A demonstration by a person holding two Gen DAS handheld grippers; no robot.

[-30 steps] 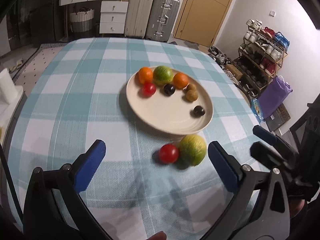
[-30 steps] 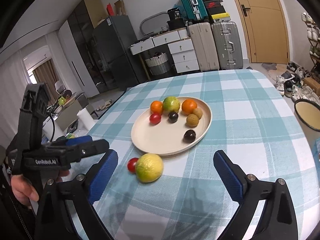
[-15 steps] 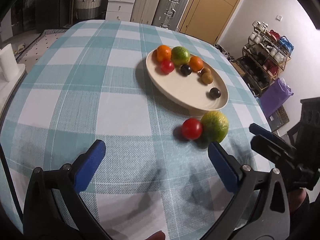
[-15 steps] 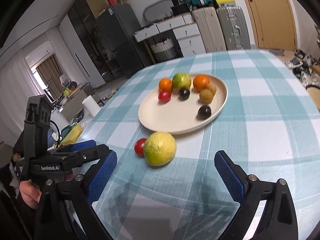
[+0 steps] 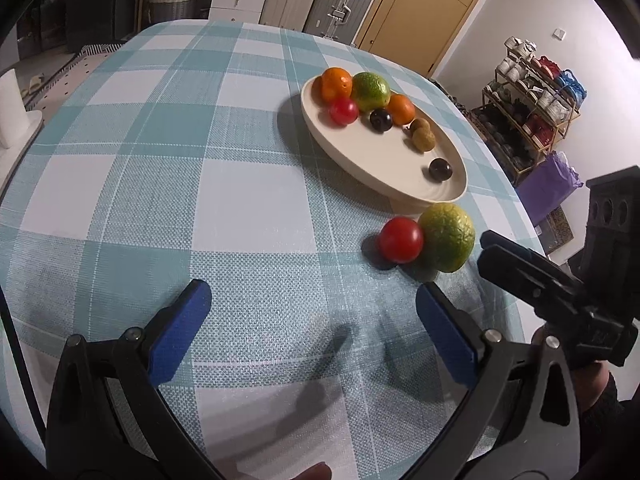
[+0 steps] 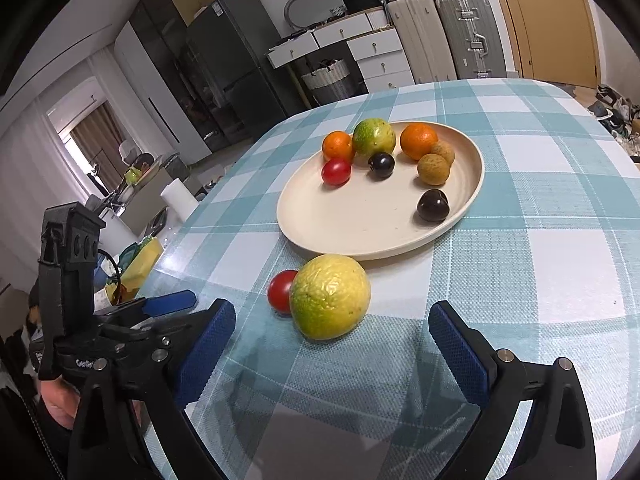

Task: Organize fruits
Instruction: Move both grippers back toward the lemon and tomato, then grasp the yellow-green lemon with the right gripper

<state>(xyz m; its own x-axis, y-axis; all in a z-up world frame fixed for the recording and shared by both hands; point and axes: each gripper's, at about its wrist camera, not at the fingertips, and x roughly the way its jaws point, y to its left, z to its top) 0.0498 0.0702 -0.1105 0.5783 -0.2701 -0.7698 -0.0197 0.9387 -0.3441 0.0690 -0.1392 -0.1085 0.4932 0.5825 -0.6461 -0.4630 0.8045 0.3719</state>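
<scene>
Yellow-green citrus [image 6: 330, 296] sits just ahead of the right claw [image 6: 332, 354], spread wide and empty, likely for grasping; left claw [image 5: 312, 334] equally open.

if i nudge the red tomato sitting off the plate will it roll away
Probably yes: the red tomato looks round and glossy, resting on flat checked tablecloth. On one side the yellow-green citrus touches it and would likely block it. Its smooth skin may slip between the pads, so squeeze gently.

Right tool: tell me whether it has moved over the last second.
Yes. The right tool has closed in on the lemon, which looms larger against the plate behind it.
</scene>
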